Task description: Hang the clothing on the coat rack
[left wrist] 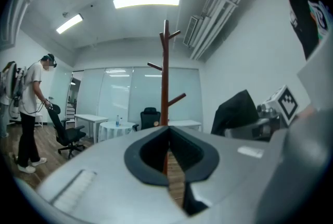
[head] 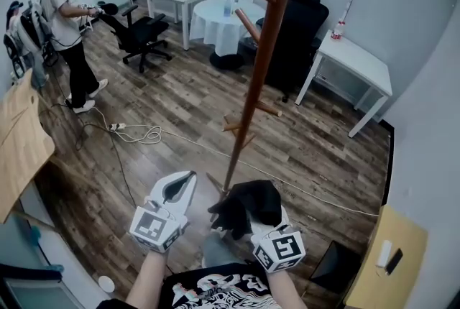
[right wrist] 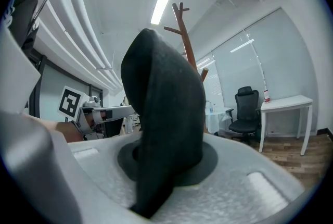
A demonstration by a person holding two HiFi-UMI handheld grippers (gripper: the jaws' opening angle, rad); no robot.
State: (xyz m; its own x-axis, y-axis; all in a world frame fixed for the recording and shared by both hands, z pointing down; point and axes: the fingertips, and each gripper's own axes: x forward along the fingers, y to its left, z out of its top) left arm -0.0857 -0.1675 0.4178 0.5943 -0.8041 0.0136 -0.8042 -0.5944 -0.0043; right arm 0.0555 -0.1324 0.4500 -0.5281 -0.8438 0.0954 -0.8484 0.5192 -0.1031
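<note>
My left gripper (head: 183, 184) was shut tight with nothing in it, held low just beside the right one. My right gripper (right wrist: 166, 173) was clamped on the black clothing (head: 248, 203), which bunched over its jaws and stood up between them in the right gripper view. The clothing sat low, near the foot of the coat rack (head: 262, 63), not on any peg. The rack stood upright on the wood floor (head: 180, 106). Another person (head: 66, 27) stood far left by an office chair (head: 144, 34).
</note>
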